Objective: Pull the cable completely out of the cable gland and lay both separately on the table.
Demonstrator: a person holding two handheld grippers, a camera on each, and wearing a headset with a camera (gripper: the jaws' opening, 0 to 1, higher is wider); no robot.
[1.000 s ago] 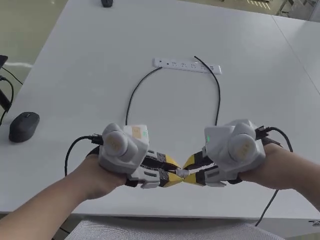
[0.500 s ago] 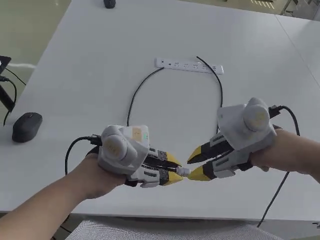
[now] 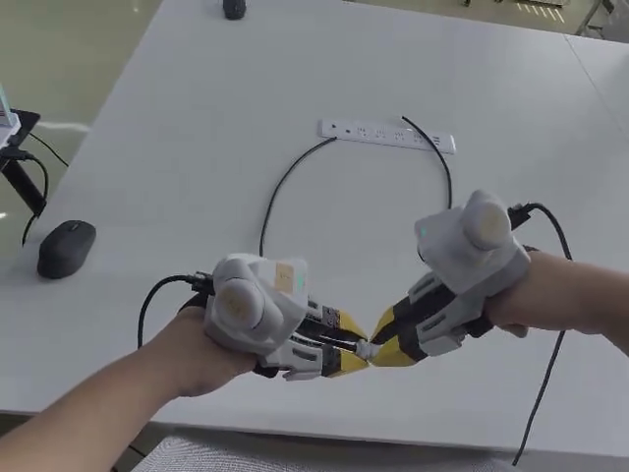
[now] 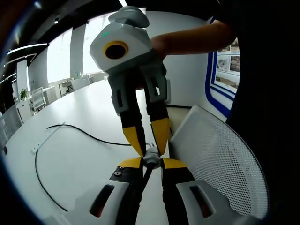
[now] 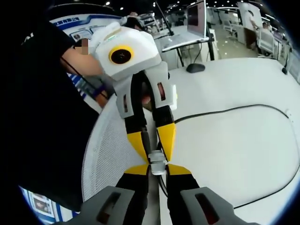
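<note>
A small grey cable gland [image 3: 366,348] hangs above the table's near edge, between the two yellow-tipped grippers. My left gripper [image 3: 352,356] comes from the left and is shut on it. My right gripper [image 3: 381,346] comes from the right and is closed on the same piece, tip to tip. In the left gripper view the gland [image 4: 151,158] sits between my own jaws, with the right gripper [image 4: 149,146] pinching it from above. The right gripper view shows the gland [image 5: 158,164] the same way. The black cable [image 3: 278,192] loops over the table behind the grippers.
A white power strip [image 3: 386,135] lies beyond the cable loop. A dark mouse [image 3: 66,248] sits at the left table edge and a dark object [image 3: 234,8] at the far edge. A mesh chair back [image 4: 220,159] is under the grippers. A black cord [image 3: 539,393] trails from the right gripper.
The right gripper opened and drew back from the gland half a second ago, and has now come back and closed on it. The left gripper kept its hold.
</note>
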